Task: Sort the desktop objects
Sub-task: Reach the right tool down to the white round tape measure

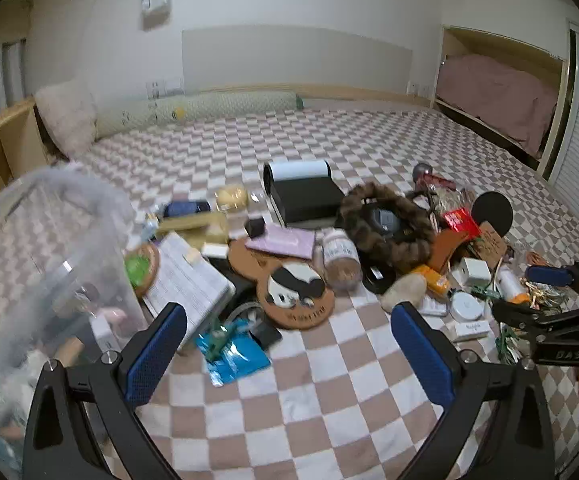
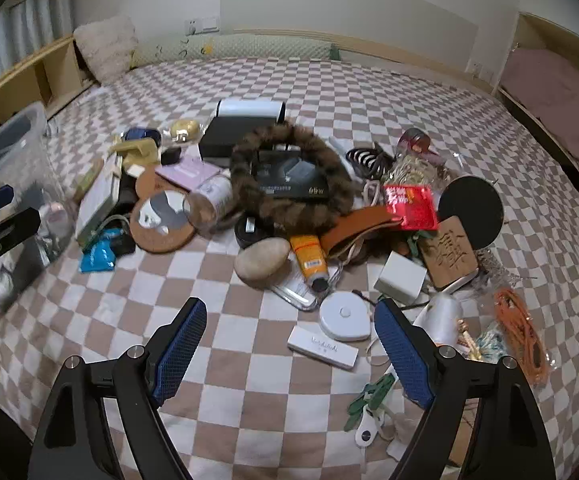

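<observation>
- We are holding the right gripper (image 2: 289, 356) with its jaws standing wide apart and nothing between them, only the checkered bedspread (image 2: 249, 400) under the gap.
- We are holding the left gripper (image 1: 289, 344) the same way: jaws well apart, gripping nothing, bare bedspread between the blue pads (image 1: 157, 352).
- Just ahead of the right jaws a white rectangular box (image 2: 323, 347) is lying flat, its long axis running from upper left to lower right in the right wrist view, one end near the right pad.
- Just beyond it a round white disc (image 2: 344, 317) is lying flat, touching or nearly touching the box.
- Further out an orange tube (image 2: 310, 262) is lying with its dark cap pointing toward us, beside a smooth beige stone (image 2: 263, 262).
- Beyond those, the pile is spreading across the bed: a brown fur ring (image 2: 289, 176) is lying over a black box (image 2: 289, 184), with a cork panda coaster (image 2: 161, 220) to its left.
- At the left edge of the pile a clear plastic bin (image 1: 49, 240) is standing, blurred in the left wrist view, with a blue packet (image 1: 233, 354) lying near the left gripper's left pad.
</observation>
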